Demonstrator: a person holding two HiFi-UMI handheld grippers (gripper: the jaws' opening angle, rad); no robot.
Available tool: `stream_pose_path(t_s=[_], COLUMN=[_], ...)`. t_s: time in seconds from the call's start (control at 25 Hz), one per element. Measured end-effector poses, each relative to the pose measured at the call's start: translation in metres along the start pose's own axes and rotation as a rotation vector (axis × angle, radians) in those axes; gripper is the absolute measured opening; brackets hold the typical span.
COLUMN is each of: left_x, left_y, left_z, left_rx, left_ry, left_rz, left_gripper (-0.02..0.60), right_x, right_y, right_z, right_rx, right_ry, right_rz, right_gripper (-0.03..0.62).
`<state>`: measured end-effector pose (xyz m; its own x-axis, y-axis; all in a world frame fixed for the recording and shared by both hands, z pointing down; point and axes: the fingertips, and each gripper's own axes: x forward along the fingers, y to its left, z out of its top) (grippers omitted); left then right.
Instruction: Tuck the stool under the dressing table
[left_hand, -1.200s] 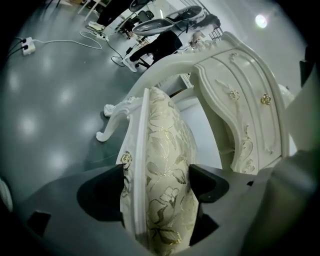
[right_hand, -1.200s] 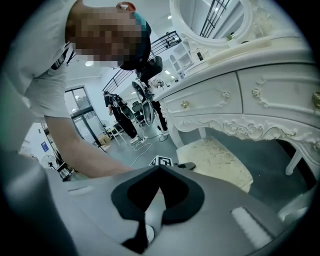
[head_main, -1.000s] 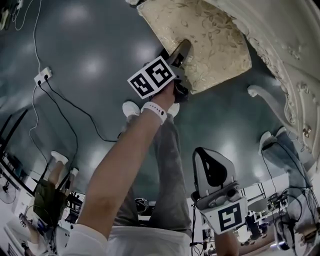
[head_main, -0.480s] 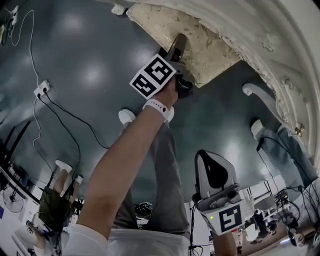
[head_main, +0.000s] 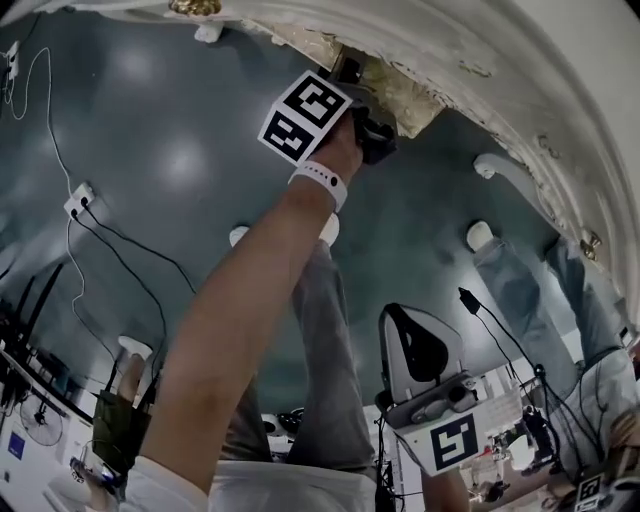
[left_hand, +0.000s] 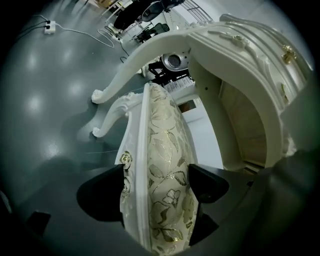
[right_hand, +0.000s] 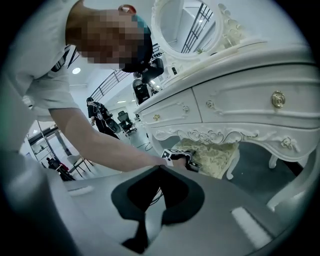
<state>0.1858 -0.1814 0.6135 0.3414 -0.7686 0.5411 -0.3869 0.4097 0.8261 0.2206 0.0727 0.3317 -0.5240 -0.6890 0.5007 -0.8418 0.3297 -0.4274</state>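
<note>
The left gripper (left_hand: 157, 187) clamps the near edge of the stool (left_hand: 162, 135), whose gold-patterned cushion lies mostly beneath the carved apron of the dressing table (right_hand: 240, 100), close under it. A curved table leg (left_hand: 125, 67) stands just beside the stool. Open grey floor (head_main: 180, 150) spreads to the left, where a power strip (head_main: 80, 200) and cables lie. The right gripper (right_hand: 159, 172) hangs well back, jaws together and empty.

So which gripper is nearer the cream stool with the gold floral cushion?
Left. The left gripper is clamped on the cream stool at its gold floral seat edge; the right gripper hangs back, shut and empty, well apart from it.
</note>
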Motion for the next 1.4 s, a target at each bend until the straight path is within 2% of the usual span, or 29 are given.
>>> stream_pose_path(t_s=[0.2, 0.68, 0.8, 0.96, 1.16, 1.4], left_x=[0.013, 0.018, 0.029, 0.041, 0.031, 0.001], left_y=[-0.008, -0.009, -0.014, -0.026, -0.034, -0.028], left_z=[-0.003, -0.005, 0.004, 0.021, 0.024, 0.021], left_rx=[-0.006, -0.004, -0.020, -0.101, -0.014, 0.130], left_ry=[-0.026, -0.025, 0.000, 0.076, 0.143, 0.243], left_rz=[-0.001, -0.009, -0.049, -0.159, -0.203, -0.184], left_gripper=[0.419, 0.420, 0.419, 0.410, 0.410, 0.410], right_x=[0.001, -0.015, -0.019, -0.020, -0.013, -0.006], right_y=[-0.007, 0.006, 0.004, 0.003, 0.012, 0.031], right_z=[0.011, 0.000, -0.004, -0.012, -0.007, 0.009], right_rx=[0.033, 0.029, 0.033, 0.043, 0.030, 0.017], right_ry=[-0.038, -0.067, -0.069, -0.062, -0.071, -0.070], right_rz=[-0.047, -0.068, -0.077, -0.088, -0.065, -0.043], right_gripper=[0.011, 0.011, 0.011, 0.011, 0.011, 0.011])
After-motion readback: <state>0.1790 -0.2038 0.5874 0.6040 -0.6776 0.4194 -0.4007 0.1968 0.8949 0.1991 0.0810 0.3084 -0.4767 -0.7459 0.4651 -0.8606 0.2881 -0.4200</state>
